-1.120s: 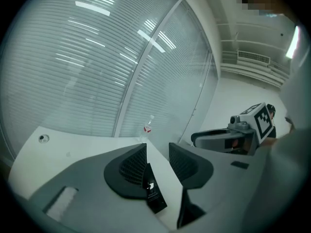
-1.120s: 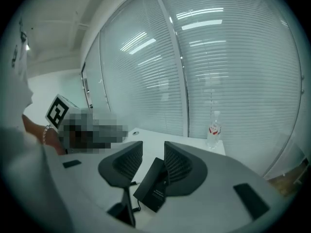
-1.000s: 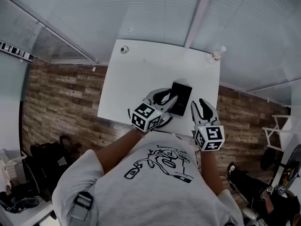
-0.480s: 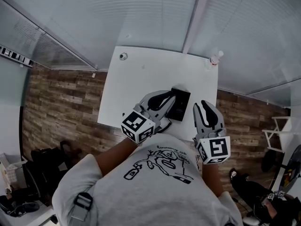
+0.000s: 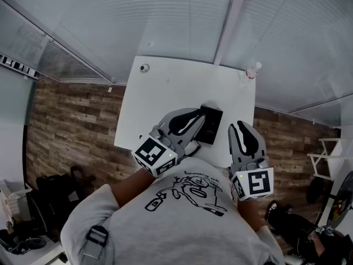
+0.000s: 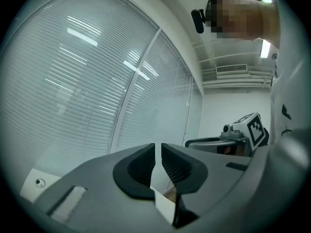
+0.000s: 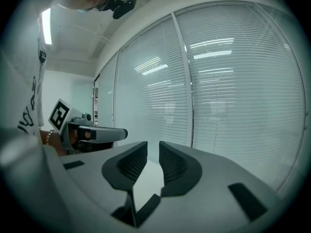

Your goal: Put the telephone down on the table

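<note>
The black telephone (image 5: 211, 125) lies flat on the white table (image 5: 176, 87), near its front edge. Both grippers hang in the air above the table's front, nearer to the camera than the telephone. My left gripper (image 5: 196, 115) is shut and holds nothing; in the head view it overlaps the telephone's left edge. My right gripper (image 5: 238, 127) is shut and empty too, just right of the telephone. In the left gripper view the jaws (image 6: 158, 152) stand together in front of the blinds. The right gripper view shows the same, its jaws (image 7: 153, 149) closed on nothing.
A small round object (image 5: 144, 68) sits at the table's far left corner, and a small bottle (image 5: 253, 68) at the far right corner. Window blinds (image 7: 233, 81) stand behind the table. Wooden floor (image 5: 71, 115) flanks it. A white chair (image 5: 322, 153) stands at the right.
Both grippers have risen from the table toward the camera and their jaws have closed. The telephone has stayed on the table.
</note>
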Tool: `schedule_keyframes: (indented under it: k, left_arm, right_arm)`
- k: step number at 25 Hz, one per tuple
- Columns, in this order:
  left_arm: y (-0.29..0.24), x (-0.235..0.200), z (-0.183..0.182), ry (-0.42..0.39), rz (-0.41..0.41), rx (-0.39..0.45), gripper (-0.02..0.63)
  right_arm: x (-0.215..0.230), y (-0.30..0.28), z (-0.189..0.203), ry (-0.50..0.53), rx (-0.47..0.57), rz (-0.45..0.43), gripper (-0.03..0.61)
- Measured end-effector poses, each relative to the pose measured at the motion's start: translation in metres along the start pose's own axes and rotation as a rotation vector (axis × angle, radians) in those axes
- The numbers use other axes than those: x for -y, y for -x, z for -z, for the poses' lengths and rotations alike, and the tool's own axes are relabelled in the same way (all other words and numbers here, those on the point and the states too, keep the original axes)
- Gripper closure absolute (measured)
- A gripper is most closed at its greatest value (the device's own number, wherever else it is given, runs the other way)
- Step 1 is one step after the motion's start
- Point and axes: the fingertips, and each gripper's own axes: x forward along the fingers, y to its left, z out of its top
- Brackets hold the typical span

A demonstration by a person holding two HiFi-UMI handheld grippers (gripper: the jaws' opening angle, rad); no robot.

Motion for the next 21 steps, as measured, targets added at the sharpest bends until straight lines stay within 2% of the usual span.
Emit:
schedule_keyframes:
  k: [21]
  left_arm:
    - [0.0006,0.0020,0.0018,0.018,-0.002,-0.003,0.574]
  right_arm:
    - [-0.0050,0.0037,0.0039,-0.008,-0.010,-0.011,0.509]
